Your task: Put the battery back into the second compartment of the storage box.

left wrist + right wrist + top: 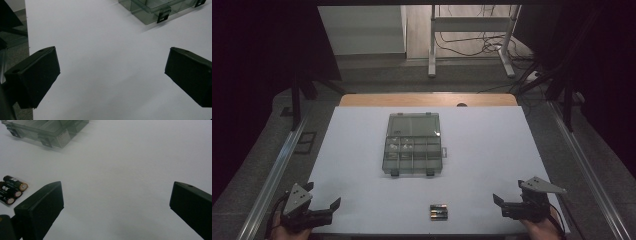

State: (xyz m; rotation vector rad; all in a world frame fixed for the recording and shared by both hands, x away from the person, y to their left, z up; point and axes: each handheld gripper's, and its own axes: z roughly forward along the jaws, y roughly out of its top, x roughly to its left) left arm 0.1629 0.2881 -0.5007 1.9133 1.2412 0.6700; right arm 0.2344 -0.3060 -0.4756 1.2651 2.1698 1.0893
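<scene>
Left gripper (323, 202): jaws wide apart, nothing between them, low over the white surface (492, 150) at its near left corner. Right gripper (508, 196): jaws likewise spread wide and empty, at the near right corner. Between the two grippers, closer to the right one, a small cluster of three batteries (438, 212) lies flat near the front edge, touched by neither. Farther back, at the surface's middle, a clear compartmented organizer box (413, 144) sits with its lid open, latches facing the person.
</scene>
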